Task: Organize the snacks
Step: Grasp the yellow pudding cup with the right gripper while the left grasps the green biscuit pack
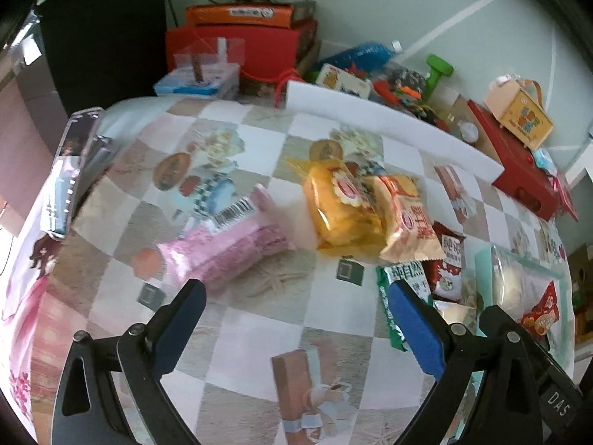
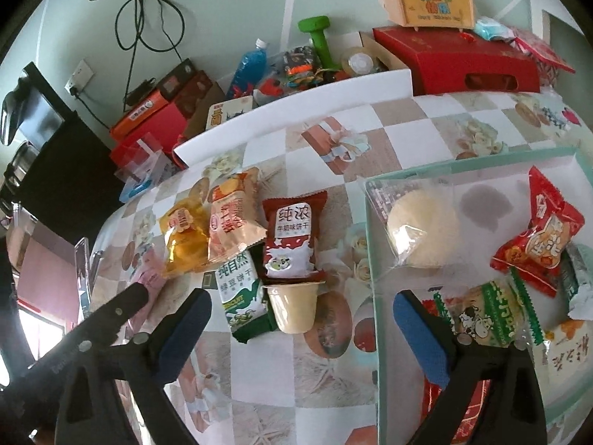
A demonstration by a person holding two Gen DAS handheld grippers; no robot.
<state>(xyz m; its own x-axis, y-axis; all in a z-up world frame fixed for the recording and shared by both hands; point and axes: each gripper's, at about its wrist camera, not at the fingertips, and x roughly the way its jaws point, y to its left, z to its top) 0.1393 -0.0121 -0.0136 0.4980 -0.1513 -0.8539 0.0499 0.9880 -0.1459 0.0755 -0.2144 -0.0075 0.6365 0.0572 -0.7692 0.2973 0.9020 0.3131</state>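
Note:
Loose snacks lie on the patterned tablecloth: a pink packet (image 1: pixel 226 244), a yellow cake packet (image 1: pixel 341 207), a peach packet (image 1: pixel 407 218), a green packet (image 2: pixel 241 296), a dark red packet (image 2: pixel 292 237) and a beige pudding cup (image 2: pixel 294 307). My left gripper (image 1: pixel 296 296) is open and holds nothing, with the pink packet just beyond its left finger. My right gripper (image 2: pixel 301 304) is open and holds nothing, with the pudding cup in line between its fingertips. A pale green tray (image 2: pixel 370 259) on the right holds a round cake in clear wrap (image 2: pixel 418 230), a red packet (image 2: pixel 541 241) and other snacks.
A long white board (image 2: pixel 296 111) lies across the back of the table. Behind it stand red boxes (image 2: pixel 459 63), a green dumbbell (image 2: pixel 318 37), a blue bottle (image 2: pixel 248 63) and a small yellow case (image 2: pixel 430 0). A black cabinet (image 1: pixel 103 37) stands at the far left.

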